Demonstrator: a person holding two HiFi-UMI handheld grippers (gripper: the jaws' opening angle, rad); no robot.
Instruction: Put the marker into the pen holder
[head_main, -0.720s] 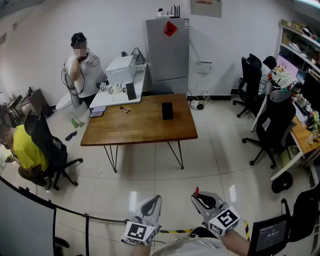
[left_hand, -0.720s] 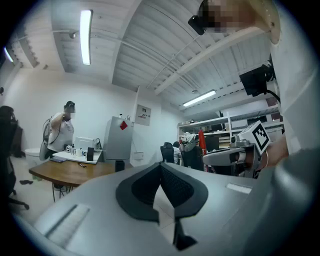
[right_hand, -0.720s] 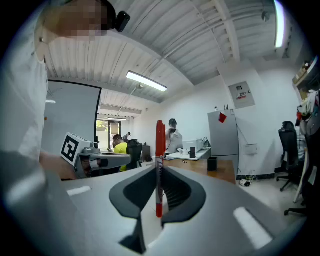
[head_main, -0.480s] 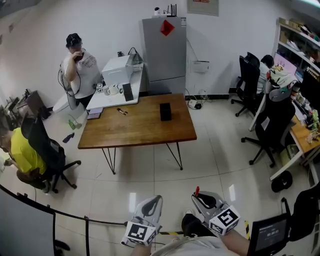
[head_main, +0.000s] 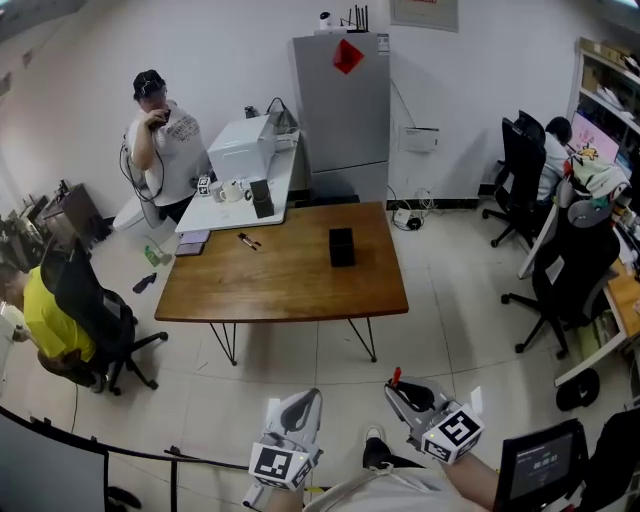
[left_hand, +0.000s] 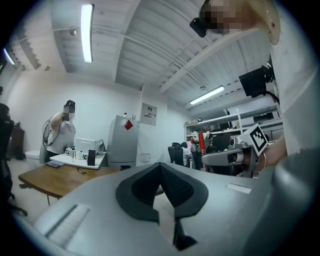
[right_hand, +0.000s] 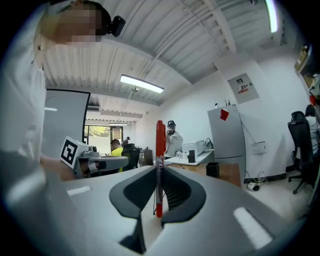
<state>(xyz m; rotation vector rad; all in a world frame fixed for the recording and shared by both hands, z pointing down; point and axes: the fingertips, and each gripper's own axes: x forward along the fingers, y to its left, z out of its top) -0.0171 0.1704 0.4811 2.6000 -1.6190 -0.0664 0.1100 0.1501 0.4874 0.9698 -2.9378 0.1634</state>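
A red marker (right_hand: 159, 165) stands upright between the pads of my right gripper (right_hand: 159, 172), which is shut on it. In the head view its red tip (head_main: 394, 378) pokes up from the right gripper (head_main: 405, 392) at the bottom of the picture. The black pen holder (head_main: 342, 246) stands on the right half of the wooden table (head_main: 280, 275), far ahead across the floor; it also shows small in the right gripper view (right_hand: 212, 170). My left gripper (head_main: 303, 408) hangs beside the right one, its jaws shut with nothing in them (left_hand: 161, 167).
A dark pen (head_main: 249, 241) lies on the table's far left. Behind the table are a white desk (head_main: 240, 205) and a grey fridge (head_main: 345, 110). A person (head_main: 165, 140) stands at the back left, another sits in yellow (head_main: 45, 320). Office chairs (head_main: 570, 260) fill the right side.
In the head view the table and room have drifted slightly lower and to the right, and a shoe has come into sight below. Both grippers hold the same pose, marker still gripped.
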